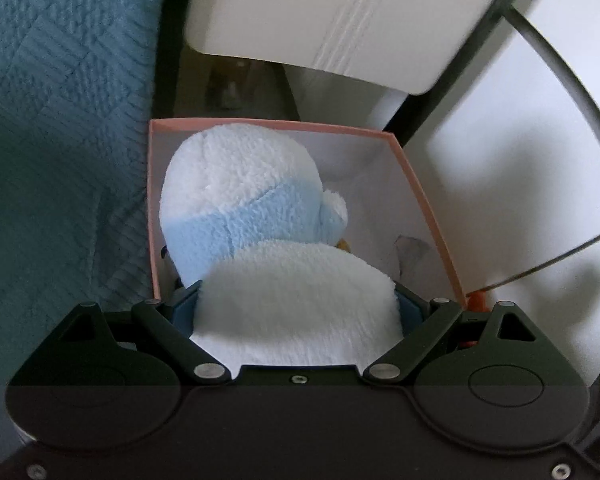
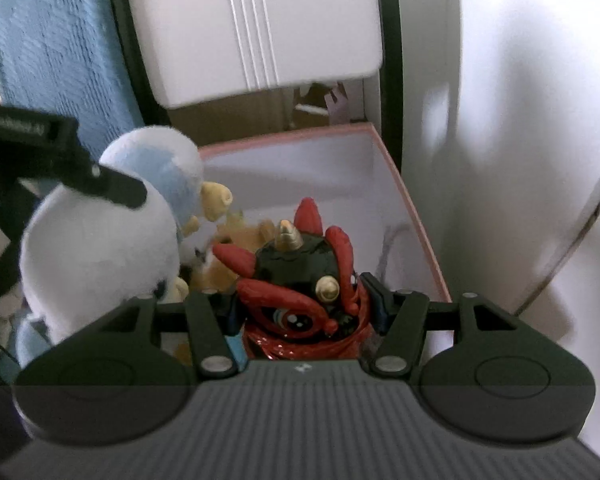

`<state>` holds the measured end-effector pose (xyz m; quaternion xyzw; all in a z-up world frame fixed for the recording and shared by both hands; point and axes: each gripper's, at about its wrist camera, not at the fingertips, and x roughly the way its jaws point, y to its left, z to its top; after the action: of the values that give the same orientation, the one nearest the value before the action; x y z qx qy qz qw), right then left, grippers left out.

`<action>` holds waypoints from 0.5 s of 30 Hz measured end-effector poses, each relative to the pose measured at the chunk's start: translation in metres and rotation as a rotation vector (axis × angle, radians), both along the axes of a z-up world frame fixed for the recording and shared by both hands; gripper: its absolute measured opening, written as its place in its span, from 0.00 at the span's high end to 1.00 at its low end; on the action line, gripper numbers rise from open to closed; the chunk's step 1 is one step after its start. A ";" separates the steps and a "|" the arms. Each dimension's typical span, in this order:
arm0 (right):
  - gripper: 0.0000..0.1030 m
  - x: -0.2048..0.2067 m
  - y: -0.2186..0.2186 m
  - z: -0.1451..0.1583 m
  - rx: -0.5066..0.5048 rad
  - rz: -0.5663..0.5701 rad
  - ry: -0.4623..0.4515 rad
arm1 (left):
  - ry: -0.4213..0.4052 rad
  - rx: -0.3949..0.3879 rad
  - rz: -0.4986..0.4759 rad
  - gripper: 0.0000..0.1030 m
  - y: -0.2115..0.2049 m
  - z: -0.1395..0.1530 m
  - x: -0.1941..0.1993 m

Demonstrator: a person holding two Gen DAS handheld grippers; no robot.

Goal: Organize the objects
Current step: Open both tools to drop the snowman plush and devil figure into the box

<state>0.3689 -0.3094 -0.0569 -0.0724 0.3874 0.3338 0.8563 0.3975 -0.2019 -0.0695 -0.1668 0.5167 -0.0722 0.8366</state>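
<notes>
Gripping a plush penguin (image 1: 260, 240), left claw (image 1: 296, 308) above pink box (image 1: 428, 196).

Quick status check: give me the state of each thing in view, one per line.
Left gripper: shut on the plush, over the box.
Right gripper: shut on the figure, over the box.
Plush: white and blue, held, partly inside the box.
Figure: black and red, horned, held upright.
Box: pink-rimmed, open, no lid on it.

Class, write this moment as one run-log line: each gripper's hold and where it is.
left gripper: shut on plush penguin | right gripper: shut on red horned figurine | both over pink box
</notes>
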 end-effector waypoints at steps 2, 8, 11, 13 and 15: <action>0.41 0.001 -0.002 -0.013 -0.013 0.003 0.015 | -0.011 0.035 -0.027 0.12 -0.010 -0.003 -0.003; 0.42 0.004 -0.005 -0.030 -0.014 -0.039 0.038 | -0.005 0.061 -0.062 0.11 -0.024 -0.008 -0.003; 0.38 0.011 -0.009 -0.024 0.001 -0.064 0.050 | 0.003 0.052 -0.051 0.09 -0.021 -0.006 -0.001; 0.37 0.011 -0.014 -0.019 0.017 -0.081 0.051 | -0.011 0.024 -0.051 0.06 -0.016 0.001 -0.003; 0.37 0.011 -0.015 -0.007 0.036 -0.094 0.042 | -0.028 0.014 -0.065 0.03 -0.014 0.011 -0.005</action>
<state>0.3798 -0.3247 -0.0643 -0.0316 0.4021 0.3018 0.8639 0.3922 -0.2156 -0.0581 -0.1433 0.5107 -0.0980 0.8421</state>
